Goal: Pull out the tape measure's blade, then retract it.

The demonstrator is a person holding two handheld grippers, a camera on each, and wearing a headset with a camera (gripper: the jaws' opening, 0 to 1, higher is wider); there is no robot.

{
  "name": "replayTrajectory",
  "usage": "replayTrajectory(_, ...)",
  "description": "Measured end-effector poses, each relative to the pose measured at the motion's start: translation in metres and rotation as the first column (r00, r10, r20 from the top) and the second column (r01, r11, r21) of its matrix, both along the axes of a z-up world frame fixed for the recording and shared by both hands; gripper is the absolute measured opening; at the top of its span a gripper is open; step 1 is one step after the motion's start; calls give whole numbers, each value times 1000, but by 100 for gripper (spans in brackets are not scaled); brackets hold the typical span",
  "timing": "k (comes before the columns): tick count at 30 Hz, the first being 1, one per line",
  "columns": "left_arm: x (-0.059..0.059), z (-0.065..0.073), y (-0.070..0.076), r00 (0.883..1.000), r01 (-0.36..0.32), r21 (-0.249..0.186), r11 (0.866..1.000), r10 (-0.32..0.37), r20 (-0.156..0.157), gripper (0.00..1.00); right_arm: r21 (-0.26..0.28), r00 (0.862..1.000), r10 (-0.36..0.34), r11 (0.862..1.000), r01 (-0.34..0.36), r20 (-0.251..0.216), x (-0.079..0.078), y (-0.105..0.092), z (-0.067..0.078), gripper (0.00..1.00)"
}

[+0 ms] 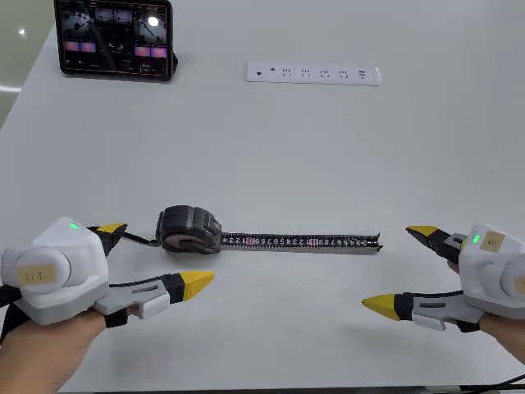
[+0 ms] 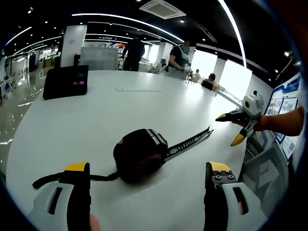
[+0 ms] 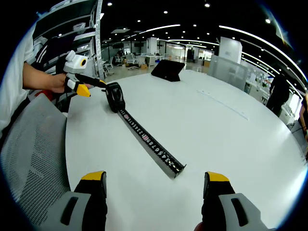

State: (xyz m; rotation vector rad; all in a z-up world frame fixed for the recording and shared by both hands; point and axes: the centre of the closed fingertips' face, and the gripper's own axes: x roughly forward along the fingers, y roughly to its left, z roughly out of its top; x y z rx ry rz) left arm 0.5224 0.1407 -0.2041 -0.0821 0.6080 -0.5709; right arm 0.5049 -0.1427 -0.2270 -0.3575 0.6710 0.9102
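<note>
Head view: bright, even overhead light, sharp all over. White table (image 1: 271, 148) is close to blown out. Tablet screen (image 1: 115, 37) at 11 o'clock carries a lamp reflection. The tape measure (image 1: 189, 230) casts only a faint, short shadow.

Both gripper views: heavy fisheye bend, ceiling light strips (image 2: 144, 21) curve at 12 o'clock. Left gripper view: window (image 2: 231, 77) at 2 o'clock is overexposed. Right gripper view: blade (image 3: 149, 139) numbers are legible at centre, edges soften.

Table (image 1: 271, 139): tape measure (image 1: 190, 230), tablet (image 1: 115, 37), pwr strip (image 1: 313, 73)
</note>
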Motion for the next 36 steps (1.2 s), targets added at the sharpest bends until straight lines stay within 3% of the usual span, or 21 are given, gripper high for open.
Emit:
replayTrajectory(8, 3, -5, -8, 999, -27, -39, 999, 26, -24, 97, -25, 1000, 25, 999, -25, -11, 5, -4, -2, 80)
replayTrajectory(15, 4, -6, -21, 997, -60, -97, 994, 55, -50, 96, -13, 1000, 16, 1000, -16, -16, 13, -8, -2, 79)
replayTrajectory(24, 8, -5, -33, 997, -57, -120, 991, 51, -49, 95, -13, 1000, 15, 1000, -15, -22, 15, -8, -2, 78)
replayTrajectory(36, 14, -7, -31, 995, -100, -116, 988, 96, -42, 92, -37, 997, 70, 997, -71, -36, 17, -6, -5, 69)
